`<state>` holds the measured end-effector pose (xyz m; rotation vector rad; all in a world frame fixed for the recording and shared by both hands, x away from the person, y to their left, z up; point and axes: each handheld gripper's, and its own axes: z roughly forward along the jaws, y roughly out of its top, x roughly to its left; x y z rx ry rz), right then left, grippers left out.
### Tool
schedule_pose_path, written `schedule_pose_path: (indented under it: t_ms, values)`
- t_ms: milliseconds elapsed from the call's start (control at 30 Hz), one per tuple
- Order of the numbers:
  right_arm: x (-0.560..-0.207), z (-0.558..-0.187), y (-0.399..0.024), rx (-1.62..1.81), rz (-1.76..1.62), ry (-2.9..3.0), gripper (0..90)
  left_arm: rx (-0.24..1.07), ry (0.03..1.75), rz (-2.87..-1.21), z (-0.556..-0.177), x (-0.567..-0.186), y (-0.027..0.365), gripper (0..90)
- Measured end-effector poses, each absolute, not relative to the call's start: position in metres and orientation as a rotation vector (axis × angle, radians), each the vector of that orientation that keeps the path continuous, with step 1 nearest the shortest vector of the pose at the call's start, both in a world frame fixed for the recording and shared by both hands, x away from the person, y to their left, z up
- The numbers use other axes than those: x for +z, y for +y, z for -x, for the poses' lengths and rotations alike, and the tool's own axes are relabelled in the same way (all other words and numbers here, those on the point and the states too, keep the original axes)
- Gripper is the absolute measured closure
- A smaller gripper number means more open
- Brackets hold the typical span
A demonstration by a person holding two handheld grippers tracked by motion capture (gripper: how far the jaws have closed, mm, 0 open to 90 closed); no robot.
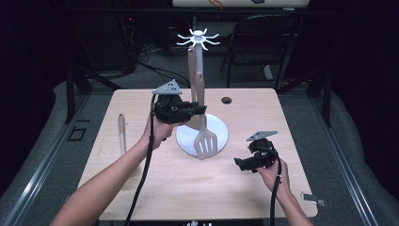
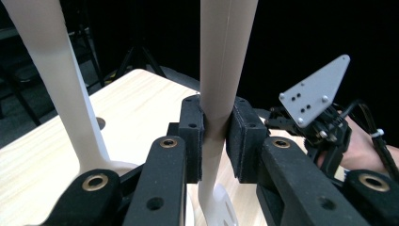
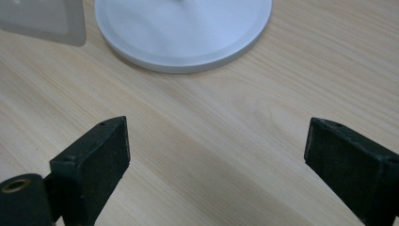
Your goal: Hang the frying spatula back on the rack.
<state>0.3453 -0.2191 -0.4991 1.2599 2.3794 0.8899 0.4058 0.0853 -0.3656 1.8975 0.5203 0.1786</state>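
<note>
Above the white round base (image 1: 221, 134) at the middle of the worktop (image 1: 188, 179), my left tool (image 1: 181, 110) pinches the handle of a beige slotted spatula (image 1: 205, 141).

In the left gripper view I see the pads (image 2: 193, 136) pressed against the spatula handle (image 2: 223, 70) from both sides, the handle running upright between them and the slotted head hanging below. In the high view the spatula stands just beside the stand's pole (image 1: 198, 70), which is topped by a ring of white hooks (image 1: 198, 38), and its head hangs over the front edge of the base. My right tool (image 1: 245, 163) sits low over the worktop to the right of the base, its jaws spread wide with bare wood between them (image 3: 216, 155). A wooden spoon (image 1: 122, 134) lies on the worktop well to the left.
</note>
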Motion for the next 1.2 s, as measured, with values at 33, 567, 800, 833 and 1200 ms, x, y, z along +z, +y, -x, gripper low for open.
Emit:
schedule_pose_path:
  t_ms: [33,567,800,833,1200]
  values:
    - [-0.499,-0.345,-0.219,0.883,-1.25,2.386,6.6,0.184,0.521,-1.898,-0.408,-0.363,0.084,77.4]
    - [-0.499,-0.345,-0.218,0.884,-1.241,2.394,6.7,0.2,0.515,-1.908,-0.422,-0.346,0.074,77.4]
    - [-0.5,-0.345,-0.216,0.862,-1.227,2.408,6.8,0.201,0.517,-1.914,-0.428,-0.336,0.068,77.4]
    - [-0.5,-0.345,-0.216,0.862,-1.226,2.407,6.8,0.198,0.52,-1.91,-0.429,-0.335,0.068,77.4]
    - [-0.5,-0.345,-0.217,0.858,-1.224,2.414,6.8,0.202,0.537,-1.906,-0.436,-0.328,0.065,77.4]
